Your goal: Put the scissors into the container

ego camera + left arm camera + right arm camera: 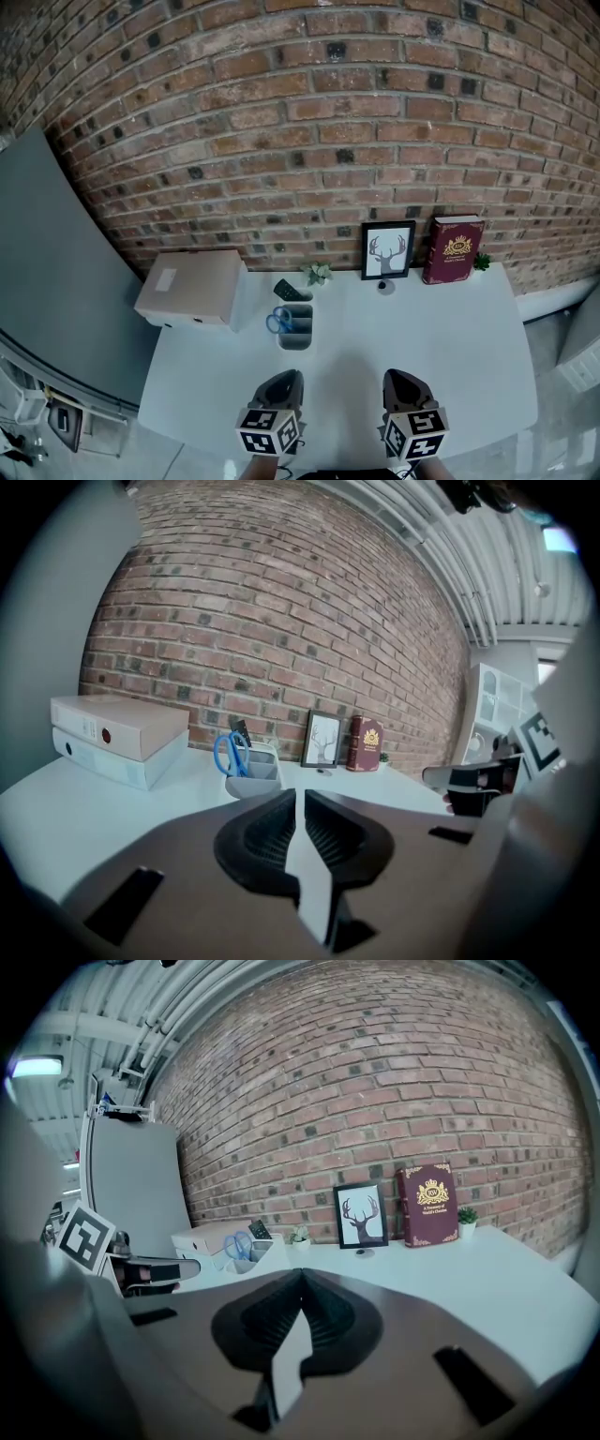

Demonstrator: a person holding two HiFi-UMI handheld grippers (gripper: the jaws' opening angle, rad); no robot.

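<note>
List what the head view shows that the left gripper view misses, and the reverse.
Only the head view: the marker cube on the left gripper and the floor beside the table. Only the left gripper view: ceiling pipes and a white shelf. Both: blue scissors standing in the container, the box, the deer picture and the red book.

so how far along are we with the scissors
Looks done: the blue-handled scissors stand in the grey container. In hand: nothing; the left gripper and right gripper are both shut and empty, above the table's near edge. Left: nothing visible.
</note>
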